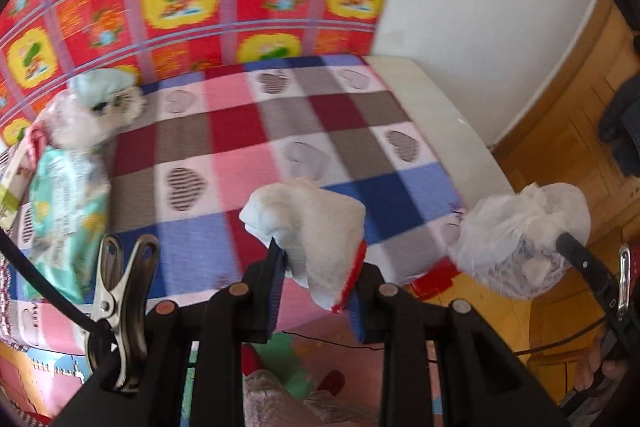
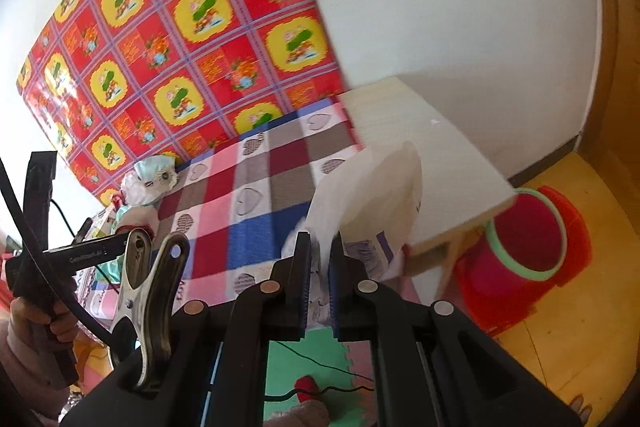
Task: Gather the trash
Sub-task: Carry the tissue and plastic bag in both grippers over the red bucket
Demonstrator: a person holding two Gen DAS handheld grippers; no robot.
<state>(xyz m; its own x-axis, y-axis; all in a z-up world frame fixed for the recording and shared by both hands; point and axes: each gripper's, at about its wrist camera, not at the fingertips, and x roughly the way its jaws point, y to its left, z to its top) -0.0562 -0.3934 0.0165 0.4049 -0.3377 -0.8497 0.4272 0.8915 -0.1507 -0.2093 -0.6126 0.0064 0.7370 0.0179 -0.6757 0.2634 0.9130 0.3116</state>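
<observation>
The left hand-held gripper [image 1: 316, 267] pinched a crumpled white tissue [image 1: 312, 227] above the checked bench's [image 1: 224, 131] near edge. The right hand-held gripper [image 2: 320, 259] pinched a white plastic bag [image 2: 372, 195] near the bench's right corner, beside a red bin [image 2: 528, 239].

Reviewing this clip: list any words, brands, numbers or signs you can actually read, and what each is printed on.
Nothing reads clearly.
Black left gripper handle: white lettering, blurred, unreadable.
Pale green printed packet on the checked cloth: print too blurred.
White plastic bag held in the right gripper: dark marks, illegible.
Red-and-yellow patterned wall sheet: pictures only, blurred.
</observation>
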